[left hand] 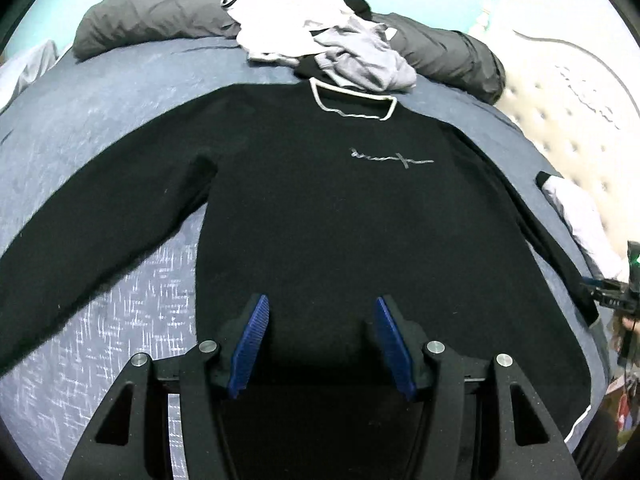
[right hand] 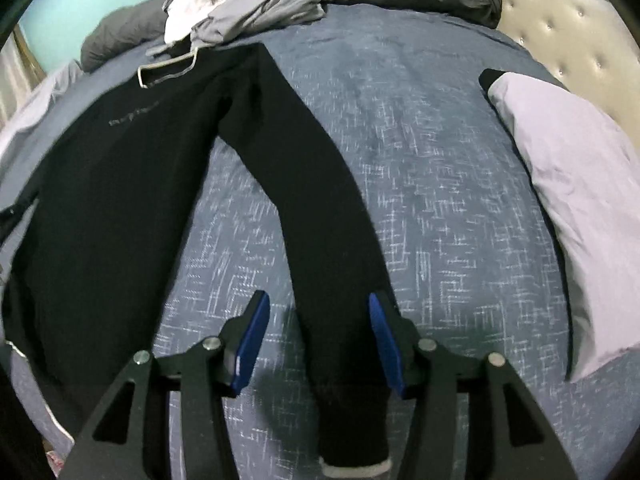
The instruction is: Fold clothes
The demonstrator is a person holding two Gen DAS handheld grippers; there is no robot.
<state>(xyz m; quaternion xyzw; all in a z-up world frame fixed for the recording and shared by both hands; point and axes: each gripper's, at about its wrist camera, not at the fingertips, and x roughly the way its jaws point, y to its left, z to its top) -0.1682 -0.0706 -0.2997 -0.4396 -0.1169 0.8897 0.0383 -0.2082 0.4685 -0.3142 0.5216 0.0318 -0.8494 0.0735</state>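
Note:
A black long-sleeved sweatshirt [left hand: 320, 208] with a white-trimmed collar [left hand: 352, 100] and grey chest script lies flat, front up, on the blue bedspread [left hand: 100, 128], sleeves spread. My left gripper [left hand: 320, 312] is open and empty above its lower body near the hem. In the right wrist view the sweatshirt [right hand: 100, 200] lies at left and its right sleeve [right hand: 304, 200] runs down to a grey cuff [right hand: 356, 470]. My right gripper [right hand: 316, 308] is open and empty over that sleeve, above the cuff end.
A pile of white and grey clothes [left hand: 320, 40] lies beyond the collar, with dark grey pillows [left hand: 152, 20] behind. A folded lilac cloth [right hand: 572, 208] lies at the bed's right side by the tufted headboard [right hand: 568, 20]. The right gripper's body [left hand: 616, 296] shows at the right edge.

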